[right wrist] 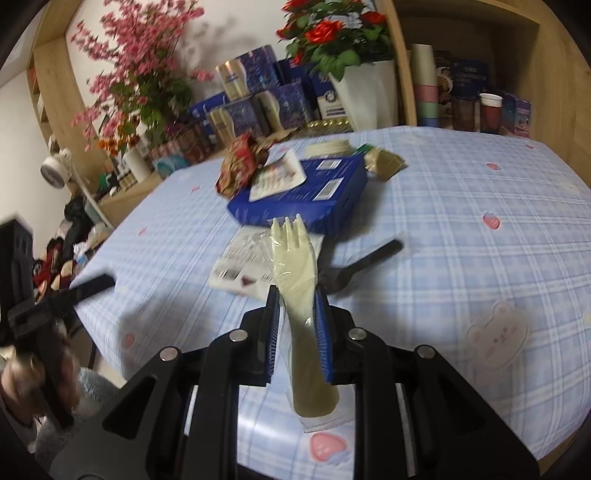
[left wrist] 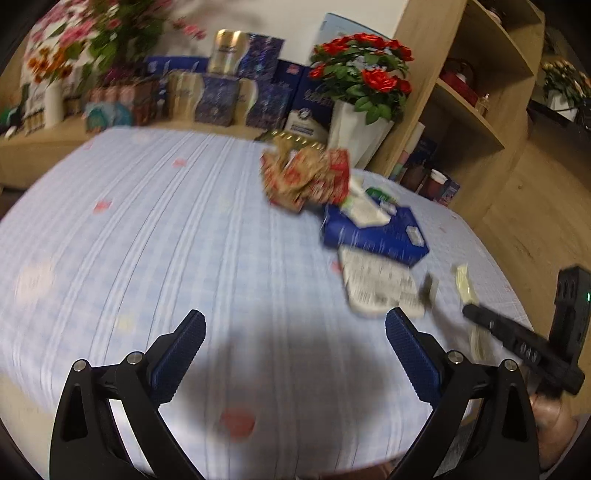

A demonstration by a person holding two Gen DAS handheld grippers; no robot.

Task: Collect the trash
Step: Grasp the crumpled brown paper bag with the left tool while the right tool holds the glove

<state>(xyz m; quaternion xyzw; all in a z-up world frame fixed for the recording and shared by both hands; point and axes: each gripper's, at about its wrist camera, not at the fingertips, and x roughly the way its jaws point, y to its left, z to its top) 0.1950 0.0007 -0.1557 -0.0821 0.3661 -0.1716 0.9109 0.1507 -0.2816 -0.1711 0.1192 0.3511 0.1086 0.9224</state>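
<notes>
In the left wrist view, the left gripper [left wrist: 295, 334] hangs spread wide, nothing between its fingers; ahead, blurred litter. In the right wrist view, the right gripper [right wrist: 297, 306] is clamped on a cream plastic fork in a clear wrapper [right wrist: 295, 266], tines beyond the fingertips, handle end behind the pads.

Room interior. Table [right wrist: 480, 177] under a pale blue checked cloth printed with pink hearts and a bear motif. Behind it, a low light-wood ledge [left wrist: 40, 142] stacked with dark blue and gold gift boxes [left wrist: 236, 92]. White wall [right wrist: 229, 26] at rear, carrying soft flower shadows. Red rose arrangement [left wrist: 364, 74] in a white pot [left wrist: 354, 136]; tall spray of pink blossoms [right wrist: 136, 66] to the left. Light-wood curved shelving unit [left wrist: 476, 110] at right, holding stacked cups [right wrist: 426, 85] and boxes. Wood-look floor [left wrist: 535, 206]. White desk fan [right wrist: 55, 170] near the left wall. Even, indoor lighting.
</notes>
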